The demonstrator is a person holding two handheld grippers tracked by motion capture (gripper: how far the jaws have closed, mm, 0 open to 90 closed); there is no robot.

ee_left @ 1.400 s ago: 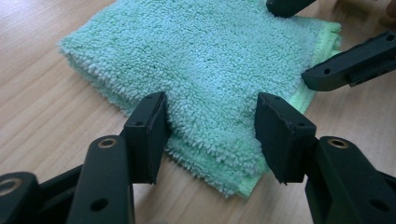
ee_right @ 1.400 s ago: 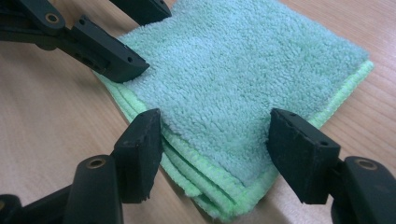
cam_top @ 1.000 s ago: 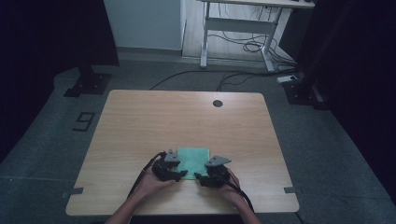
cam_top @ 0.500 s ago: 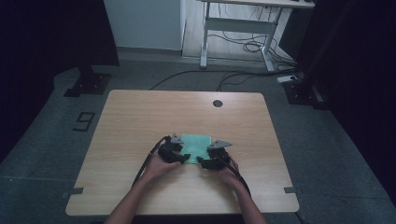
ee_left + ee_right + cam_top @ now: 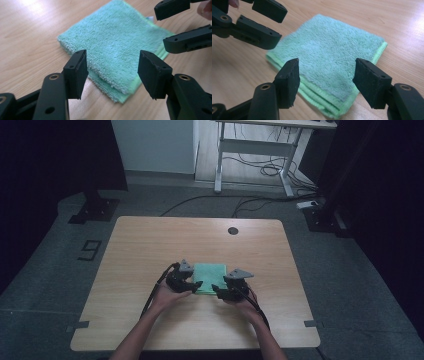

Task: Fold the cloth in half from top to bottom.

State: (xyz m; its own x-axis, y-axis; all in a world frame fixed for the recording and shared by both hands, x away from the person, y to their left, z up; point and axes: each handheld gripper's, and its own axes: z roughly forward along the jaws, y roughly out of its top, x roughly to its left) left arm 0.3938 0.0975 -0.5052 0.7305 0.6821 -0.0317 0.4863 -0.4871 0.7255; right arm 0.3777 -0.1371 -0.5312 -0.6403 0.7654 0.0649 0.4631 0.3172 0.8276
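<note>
On the table [image 5: 150,245], towards its near edge, lies the folded green towel [image 5: 210,276], flat, between the two grippers: left gripper [image 5: 192,286] at its near-left corner, right gripper [image 5: 220,292] at its near-right corner. In left gripper view the towel [image 5: 117,47] sits just past the jaws w/ the right gripper [image 5: 180,26] at its far side; right gripper view mirrors that, towel [image 5: 332,55] ahead, left gripper [image 5: 259,23] across it. Cable hole [image 5: 232,230] well beyond the towel; nothing blocks it. Left jaws have just been opening, spread wide, nothing pinched. Right jaws spread too, gripping nothing; pads prob. just above the cloth.
</note>
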